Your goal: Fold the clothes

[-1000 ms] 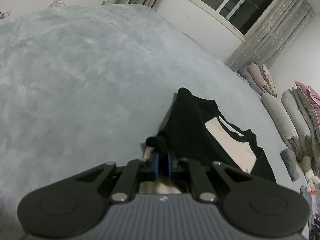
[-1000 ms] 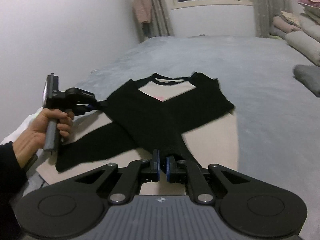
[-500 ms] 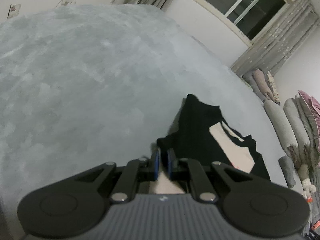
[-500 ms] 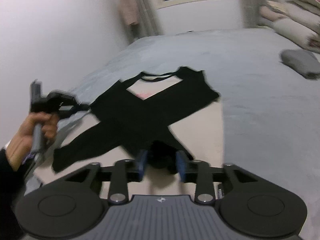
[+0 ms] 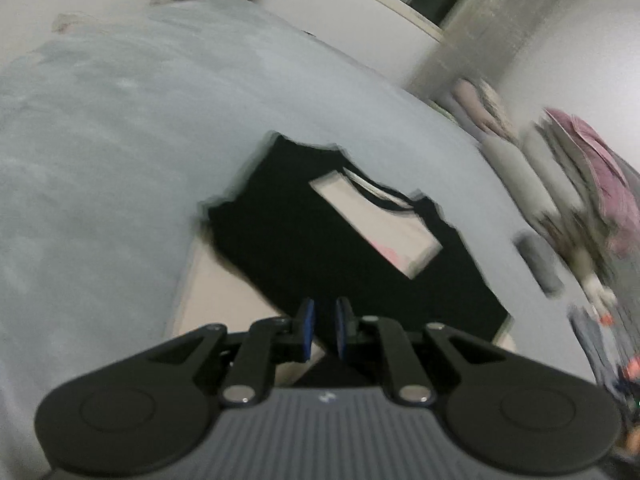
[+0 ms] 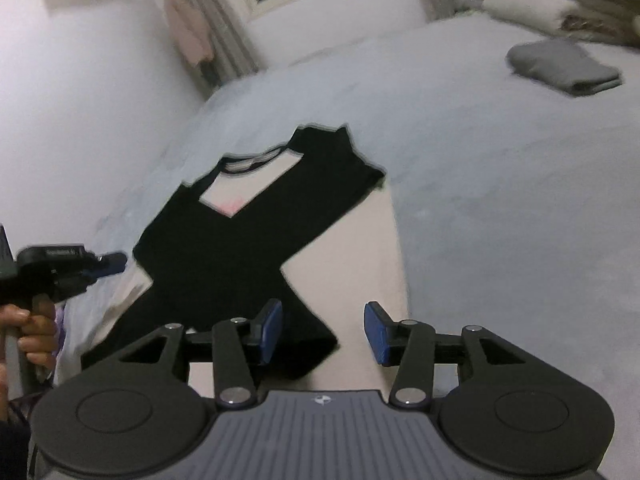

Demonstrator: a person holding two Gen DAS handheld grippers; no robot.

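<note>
A beige shirt with black sleeves (image 6: 248, 248) lies flat on the grey bed (image 6: 500, 180), both sleeves folded across its chest in an X. My right gripper (image 6: 324, 332) hovers open over the lower sleeve end with nothing between its fingers. My left gripper (image 6: 108, 262), held by a hand (image 6: 32, 332), sits just off the shirt's left edge. In the blurred left wrist view the shirt (image 5: 320, 248) is spread out ahead. There the left gripper (image 5: 324, 328) has its pads a narrow gap apart, with no cloth pinched.
A folded grey garment (image 6: 564, 66) lies on the bed to the far right, also seen as a grey garment (image 5: 538, 264) in the left view. Pillows (image 6: 532, 4) are stacked along the right wall. A pink garment (image 6: 188, 32) hangs by the curtains.
Both grippers let go of the black sleeves, which now lie crossed on the shirt. The right gripper opened wide and both pulled back from the cloth.
</note>
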